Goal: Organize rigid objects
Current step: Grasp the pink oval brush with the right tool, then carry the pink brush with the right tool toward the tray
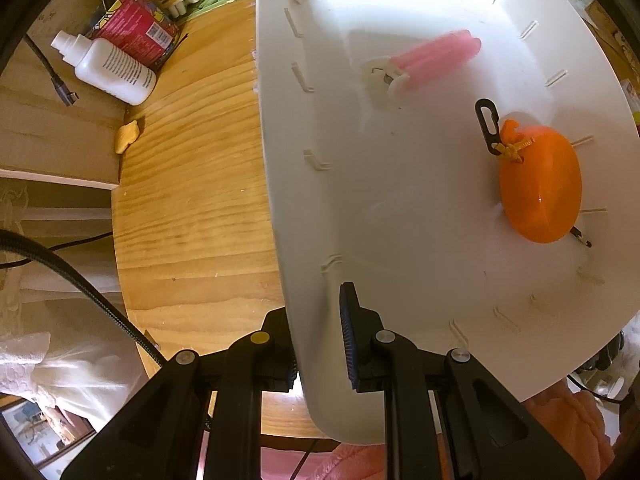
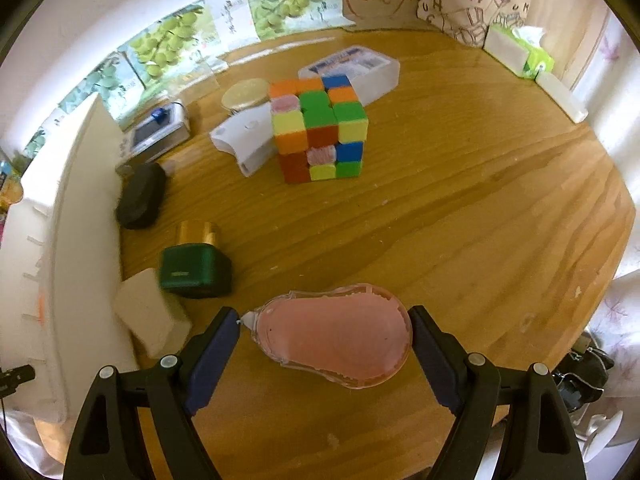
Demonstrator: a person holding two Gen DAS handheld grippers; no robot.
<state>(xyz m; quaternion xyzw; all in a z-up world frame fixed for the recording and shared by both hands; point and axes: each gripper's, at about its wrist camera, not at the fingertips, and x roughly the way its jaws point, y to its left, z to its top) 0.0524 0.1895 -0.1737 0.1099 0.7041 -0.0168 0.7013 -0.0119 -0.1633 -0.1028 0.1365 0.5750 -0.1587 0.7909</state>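
In the left wrist view my left gripper is shut on the near wall of a white storage bin, one finger outside and one inside. The bin holds a pink clip-like object and an orange egg-shaped case with a black clasp. In the right wrist view my right gripper is open around a pink correction-tape dispenser lying on the wooden table; its pads are close to both ends, contact unclear. The bin's wall stands at the left.
On the table ahead: a colourful puzzle cube, a green-and-gold box, a beige eraser block, a black oval case, white devices and a plastic box. A white bottle lies left of the bin.
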